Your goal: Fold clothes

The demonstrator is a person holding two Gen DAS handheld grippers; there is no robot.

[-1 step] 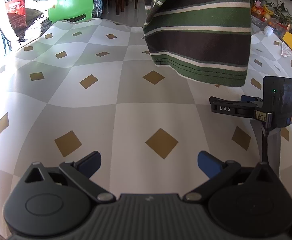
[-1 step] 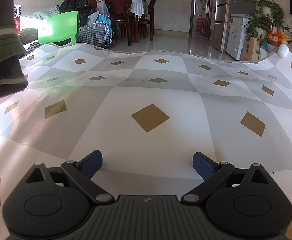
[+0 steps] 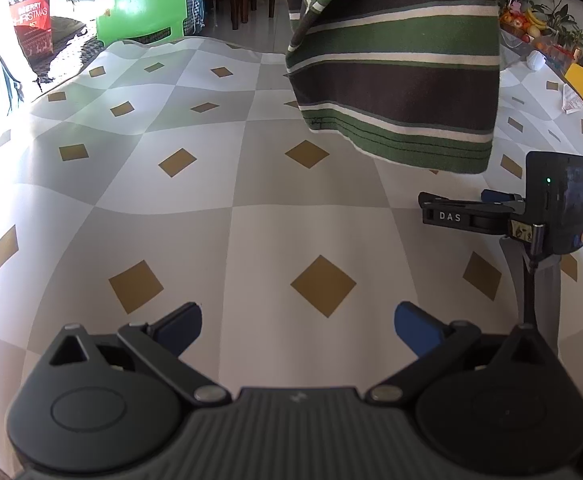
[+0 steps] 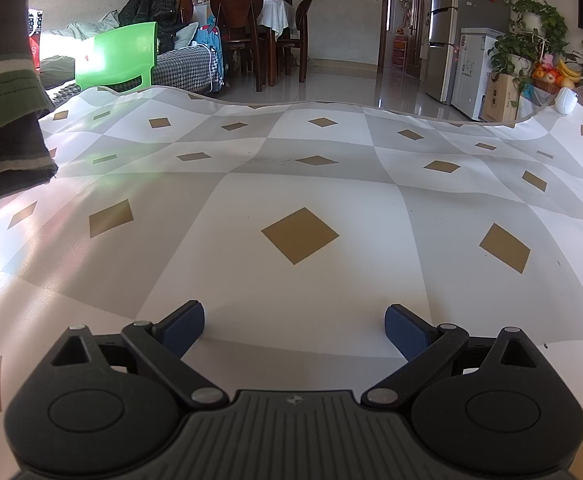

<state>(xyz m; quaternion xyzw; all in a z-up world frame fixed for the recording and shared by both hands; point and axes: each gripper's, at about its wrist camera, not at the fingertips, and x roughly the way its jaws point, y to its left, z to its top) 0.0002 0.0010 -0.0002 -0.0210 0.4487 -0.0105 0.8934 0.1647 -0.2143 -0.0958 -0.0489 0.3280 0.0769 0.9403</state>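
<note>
At the upper left of the left wrist view a red gift bag point(image 3: 31, 20) stands beyond the surface point(image 3: 227, 200), its contents hidden, with a green chair point(image 3: 143, 12) beside it. The left gripper point(image 3: 297, 322), lower centre, is spread apart and empty. The striped shirt point(image 3: 403, 80) hangs at upper right, off the checked cloth. The right gripper point(image 4: 294, 326), apart and empty, sees the shirt at its left edge.
</note>
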